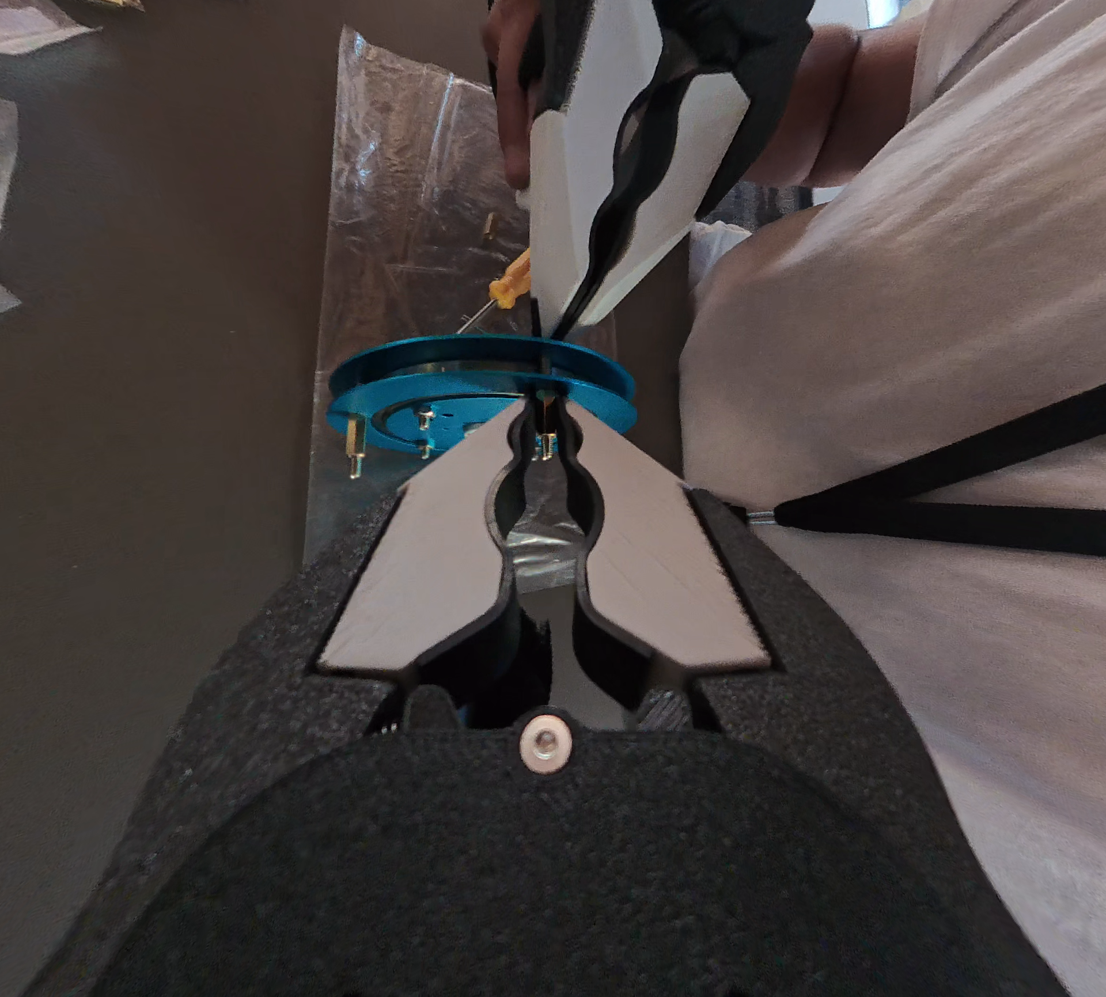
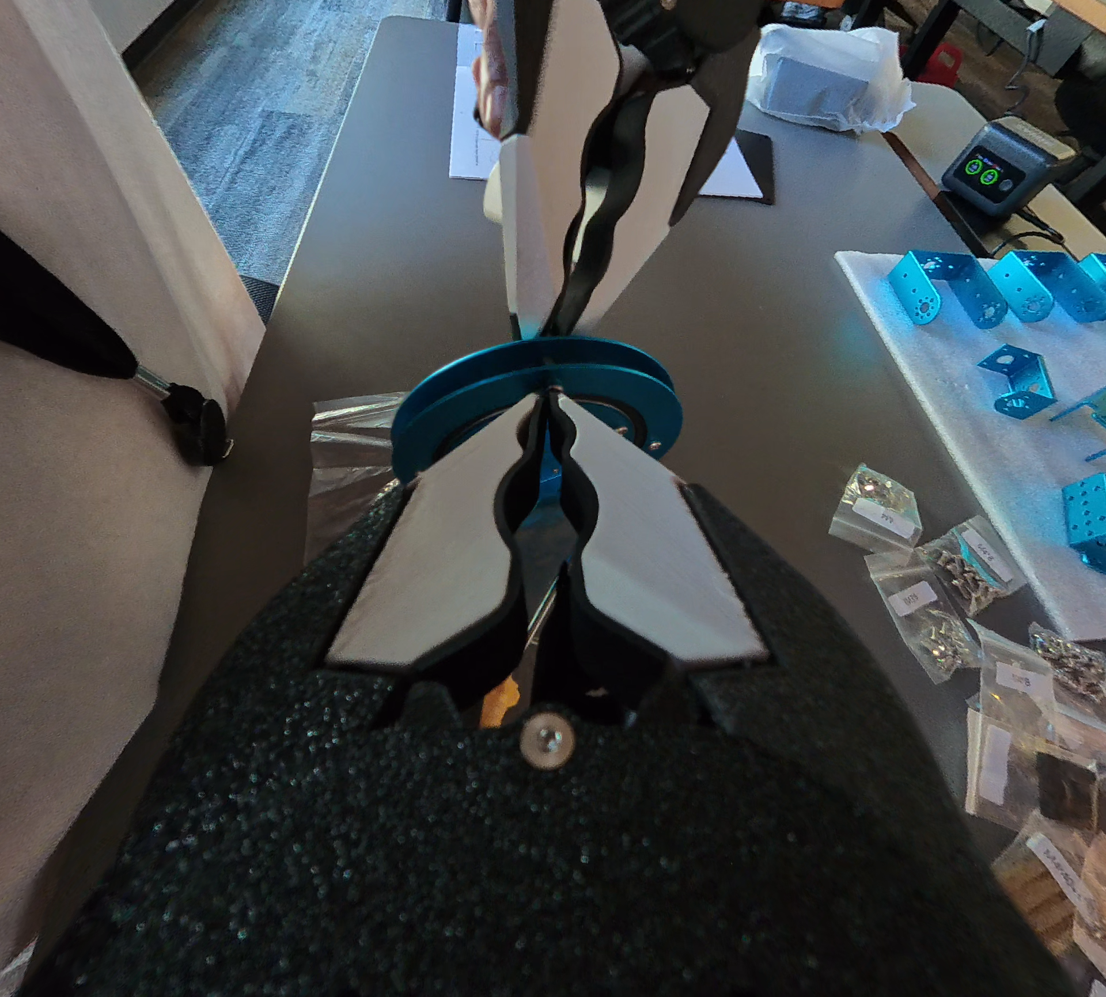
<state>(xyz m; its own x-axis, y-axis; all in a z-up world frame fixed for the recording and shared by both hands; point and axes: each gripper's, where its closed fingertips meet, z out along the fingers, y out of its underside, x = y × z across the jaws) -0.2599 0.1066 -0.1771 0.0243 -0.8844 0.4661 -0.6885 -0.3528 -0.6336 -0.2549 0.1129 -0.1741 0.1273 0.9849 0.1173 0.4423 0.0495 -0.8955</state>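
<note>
Squarely between both closed tongs (image 1: 543,400): blue disc assembly (image 1: 479,370).

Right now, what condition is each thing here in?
left gripper: shut on a brass standoff under the blue disc assembly
right gripper: shut at the disc assembly's rim
yellow-handled screwdriver: lying on the plastic sheet
small display unit: screen lit

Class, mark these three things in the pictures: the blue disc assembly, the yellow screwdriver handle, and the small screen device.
Blue disc assembly (image 1: 419,391): left wrist view, on the lower disc's face.
Yellow screwdriver handle (image 1: 509,283): left wrist view, on the handle's middle.
Screen device (image 2: 996,172): right wrist view, on its lit front.
</note>
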